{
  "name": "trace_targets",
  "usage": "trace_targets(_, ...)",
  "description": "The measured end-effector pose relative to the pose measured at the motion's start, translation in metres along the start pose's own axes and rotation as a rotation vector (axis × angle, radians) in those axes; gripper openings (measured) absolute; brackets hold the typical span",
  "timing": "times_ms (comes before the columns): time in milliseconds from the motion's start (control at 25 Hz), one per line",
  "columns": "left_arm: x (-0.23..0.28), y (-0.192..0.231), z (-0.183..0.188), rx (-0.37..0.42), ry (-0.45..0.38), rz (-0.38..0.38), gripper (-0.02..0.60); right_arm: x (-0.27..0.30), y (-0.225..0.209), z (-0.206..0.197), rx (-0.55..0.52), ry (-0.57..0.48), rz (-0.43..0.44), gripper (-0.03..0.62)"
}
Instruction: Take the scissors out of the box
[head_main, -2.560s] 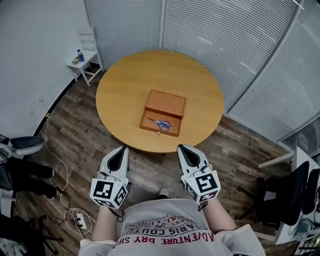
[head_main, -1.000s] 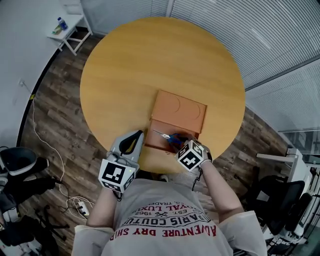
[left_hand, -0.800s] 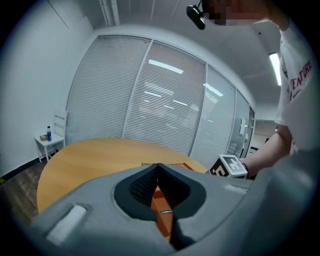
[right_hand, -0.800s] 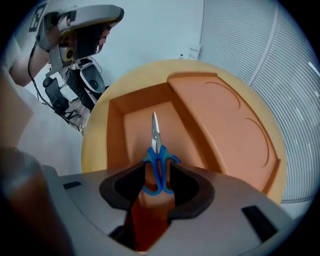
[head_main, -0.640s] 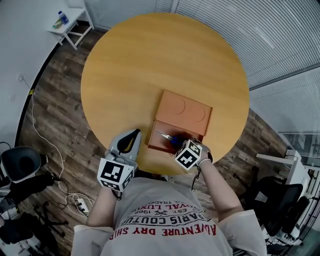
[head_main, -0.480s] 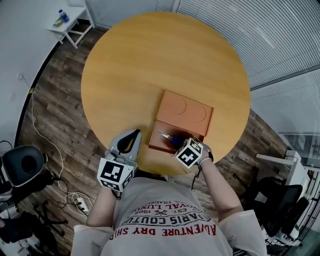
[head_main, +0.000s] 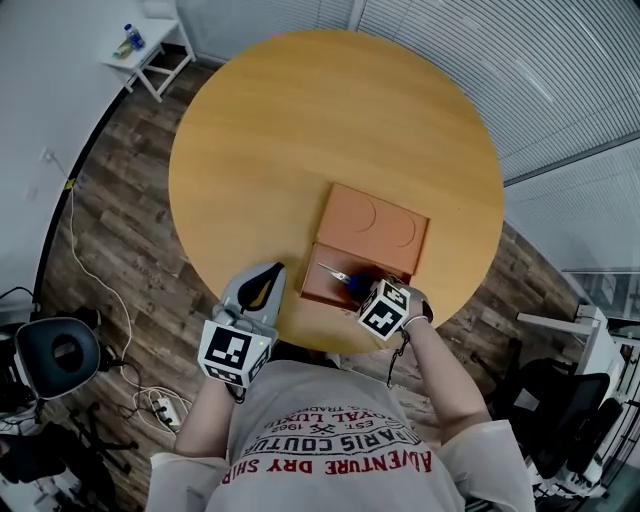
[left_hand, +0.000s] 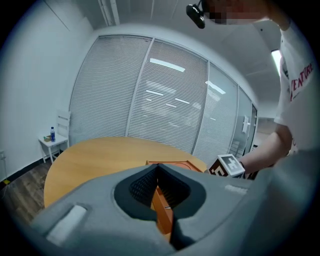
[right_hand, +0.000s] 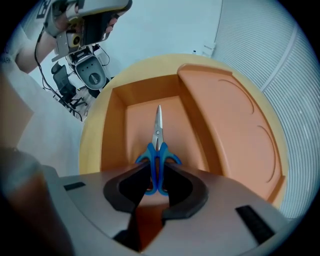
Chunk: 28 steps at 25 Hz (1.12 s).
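Scissors (right_hand: 158, 132) lying in box (right_hand: 112, 125) | right gripper (right_hand: 156, 167) jaws just closing, pinching blue handles | left gripper (left_hand: 157, 166) jaws together, empty | remaining: lift out

The scissors (right_hand: 158, 142) have shiny metal blades and blue plastic handles. The box (head_main: 375, 225) around them looks matt and smooth, on a smooth wooden table (head_main: 260, 150).

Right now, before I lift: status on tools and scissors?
Right tool in the box, jaws just closed onto the scissors handles. Left tool shut, empty. Scissors flat on box floor; nothing over them.
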<state>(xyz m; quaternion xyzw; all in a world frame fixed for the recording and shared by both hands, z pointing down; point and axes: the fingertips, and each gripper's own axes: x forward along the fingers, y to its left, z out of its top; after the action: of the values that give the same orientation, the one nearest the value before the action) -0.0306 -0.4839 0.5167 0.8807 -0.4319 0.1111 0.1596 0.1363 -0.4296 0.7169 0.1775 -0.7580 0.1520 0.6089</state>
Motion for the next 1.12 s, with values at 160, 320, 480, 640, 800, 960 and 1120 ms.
trace_targets(160, -0.007, -0.003, 0.003, 0.005, -0.01, 0.012, 0.009, -0.011, -0.001, 0.003, 0.019, -0.019, 0.008, 0.091)
trace_targets(320, -0.013, -0.006, 0.0, 0.001, -0.011, 0.015, 0.009, -0.029, 0.001, 0.011, 0.024, -0.052, -0.003, 0.089)
trace_targets(480, -0.019, -0.014, 0.006, 0.01, -0.029, 0.017, 0.009, -0.052, 0.001, 0.018, 0.034, -0.106, -0.033, 0.089)
trace_targets(640, -0.032, -0.031, 0.01, 0.013, -0.048, 0.017, 0.009, -0.08, 0.008, 0.019, 0.062, -0.186, -0.07, 0.089)
trace_targets(800, -0.041, -0.043, 0.021, 0.035, -0.072, 0.012, 0.009, -0.12, 0.004, 0.031, 0.13, -0.313, -0.141, 0.087)
trace_targets(960, -0.047, -0.04, 0.033, 0.027, -0.097, 0.023, 0.009, -0.153, -0.001, 0.048, 0.229, -0.444, -0.195, 0.087)
trace_targets(1120, -0.047, -0.037, 0.051, 0.063, -0.119, 0.027, 0.009, -0.189, -0.011, 0.063, 0.32, -0.591, -0.252, 0.087)
